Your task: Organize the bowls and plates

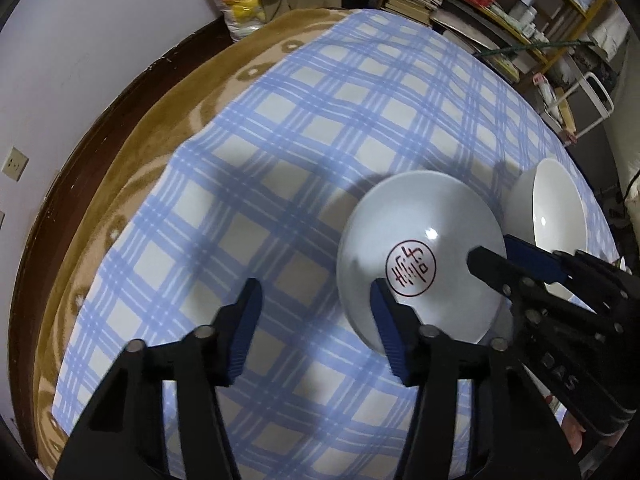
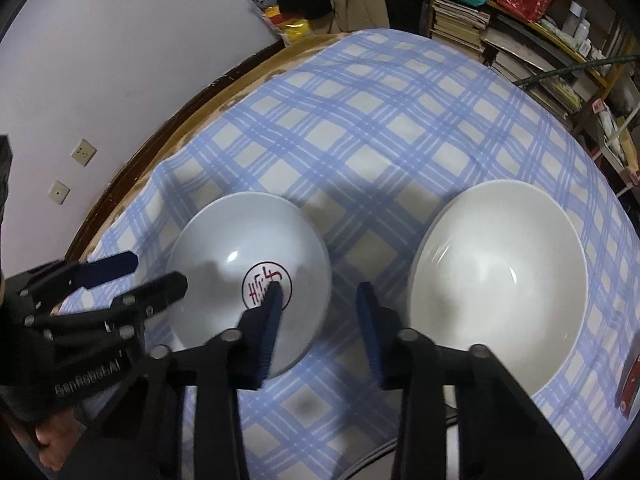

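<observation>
A small white bowl with a red seal mark [image 1: 420,256] [image 2: 248,276] stands on the blue checked cloth. A larger plain white bowl [image 1: 556,208] [image 2: 500,280] stands to its right, apart from it. My left gripper [image 1: 316,304] is open; its right finger sits by the small bowl's near rim, its left finger over bare cloth. It also shows in the right wrist view [image 2: 158,270] at the bowl's left edge. My right gripper [image 2: 318,292] is open and empty, its left finger over the small bowl's inside, its right finger over the cloth between the bowls. It shows in the left wrist view [image 1: 492,252].
The cloth [image 1: 304,128] covers a brown blanket [image 1: 160,120] on a round table with a dark wooden rim [image 1: 60,184]. A shelf with books and boxes [image 2: 520,32] stands behind the table. A red-and-black item [image 2: 630,384] lies at the right edge.
</observation>
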`<control>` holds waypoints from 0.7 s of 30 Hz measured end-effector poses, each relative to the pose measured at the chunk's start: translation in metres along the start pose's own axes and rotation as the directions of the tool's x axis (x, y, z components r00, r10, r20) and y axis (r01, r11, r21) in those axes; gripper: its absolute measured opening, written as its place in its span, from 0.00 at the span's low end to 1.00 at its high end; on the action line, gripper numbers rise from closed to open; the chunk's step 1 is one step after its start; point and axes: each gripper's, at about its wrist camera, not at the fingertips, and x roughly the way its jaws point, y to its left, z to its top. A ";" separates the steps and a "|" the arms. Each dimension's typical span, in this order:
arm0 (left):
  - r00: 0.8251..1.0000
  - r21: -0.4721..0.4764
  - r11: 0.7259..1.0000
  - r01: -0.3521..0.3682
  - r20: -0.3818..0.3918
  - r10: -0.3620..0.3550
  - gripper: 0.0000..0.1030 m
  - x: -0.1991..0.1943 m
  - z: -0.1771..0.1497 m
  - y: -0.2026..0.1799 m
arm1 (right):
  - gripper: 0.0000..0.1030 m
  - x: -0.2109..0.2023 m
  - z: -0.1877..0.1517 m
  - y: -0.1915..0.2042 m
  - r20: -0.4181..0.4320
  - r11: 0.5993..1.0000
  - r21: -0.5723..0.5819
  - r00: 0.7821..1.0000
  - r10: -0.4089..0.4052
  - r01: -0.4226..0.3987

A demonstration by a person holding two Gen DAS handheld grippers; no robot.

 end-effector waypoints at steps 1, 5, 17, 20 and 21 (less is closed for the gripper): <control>1.000 0.001 1.000 0.004 -0.002 -0.004 0.39 0.002 -0.001 -0.001 | 0.27 0.004 0.001 0.001 -0.009 1.000 -0.003 1.000 -0.016 0.016; 1.000 -0.001 1.000 0.013 -0.014 -0.013 0.21 0.009 -0.003 -0.002 | 0.25 0.016 0.002 0.006 -0.029 0.999 -0.002 0.998 -0.053 0.053; 0.996 -0.051 0.995 0.087 -0.008 -0.087 0.10 0.023 -0.006 0.001 | 0.19 0.027 0.000 0.017 -0.045 0.997 -0.025 0.996 -0.075 0.074; 0.995 -0.051 0.994 0.098 -0.009 -0.098 0.10 0.020 -0.009 0.001 | 0.19 0.026 0.000 0.017 -0.054 0.997 -0.027 0.996 -0.072 0.071; 0.995 -0.053 0.994 0.100 -0.010 -0.101 0.10 0.018 -0.010 0.002 | 0.18 0.025 0.001 0.015 -0.060 0.998 -0.015 0.997 -0.058 0.057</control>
